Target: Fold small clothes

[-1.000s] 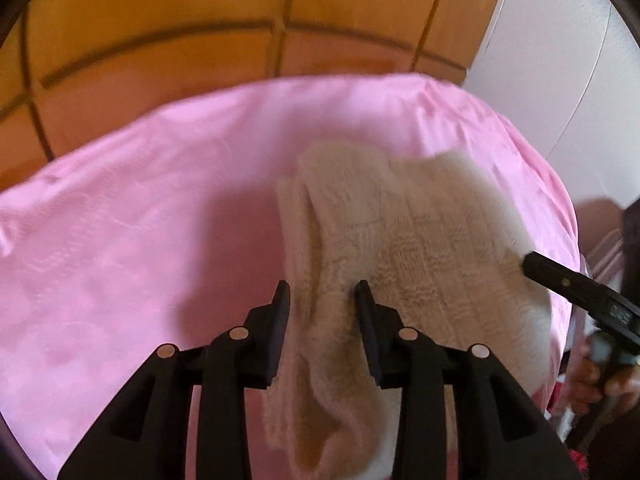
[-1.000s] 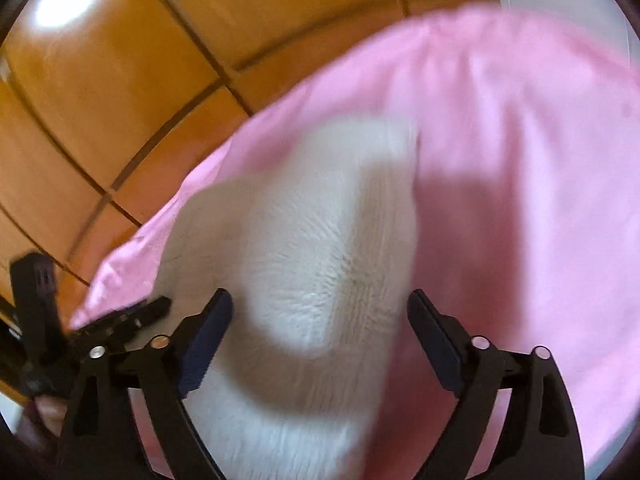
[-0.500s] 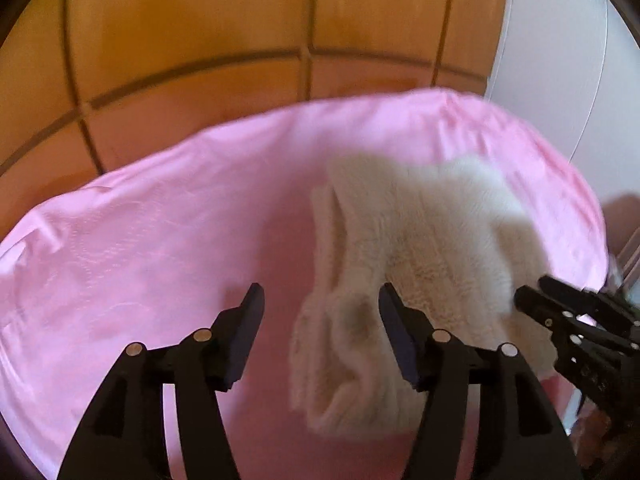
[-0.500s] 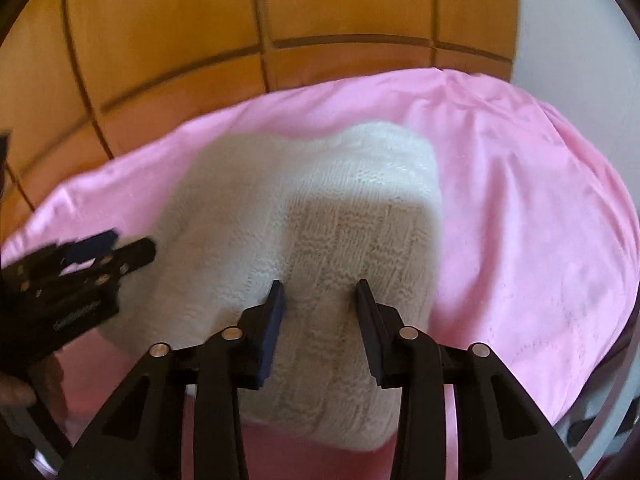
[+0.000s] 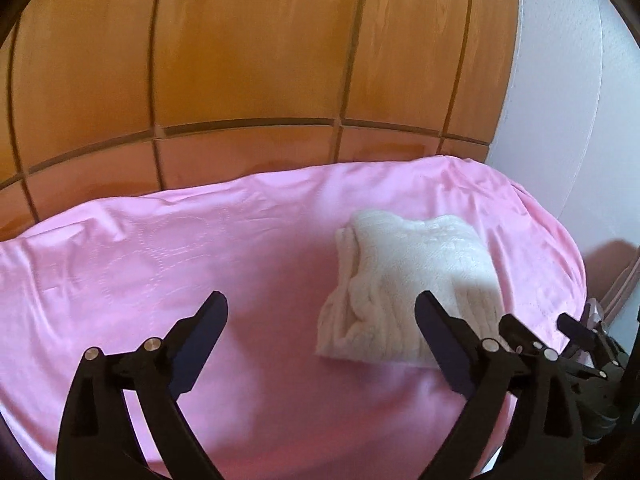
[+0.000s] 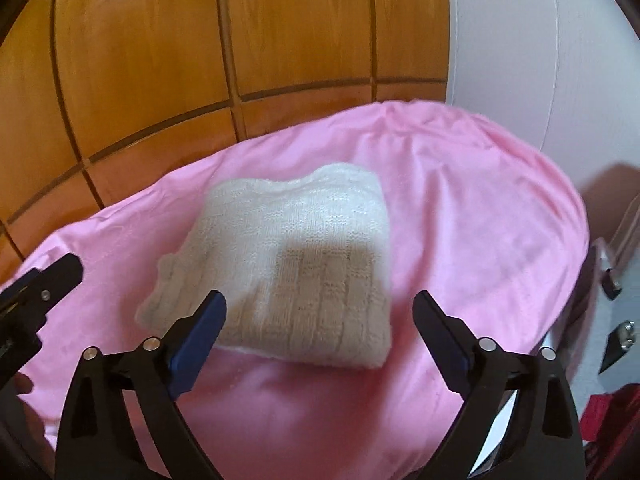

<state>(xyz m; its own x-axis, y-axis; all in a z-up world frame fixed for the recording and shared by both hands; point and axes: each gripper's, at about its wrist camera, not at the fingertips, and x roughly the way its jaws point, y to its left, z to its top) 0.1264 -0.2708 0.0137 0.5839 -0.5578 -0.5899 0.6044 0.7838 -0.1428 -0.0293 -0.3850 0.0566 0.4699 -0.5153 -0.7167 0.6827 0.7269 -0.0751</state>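
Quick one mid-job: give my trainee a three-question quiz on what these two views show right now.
1. True or false: the knit is folded into a compact bundle.
2. What colour is the sheet under it?
3. The right hand-held gripper is: A) clamped on the knit, B) open and empty, C) out of view.

Key: 1 true; 2 pink; 3 B.

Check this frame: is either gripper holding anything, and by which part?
Nothing is held. The left gripper and right gripper have just been opening, empty; the folded cream knit garment lies free on the pink cloth.
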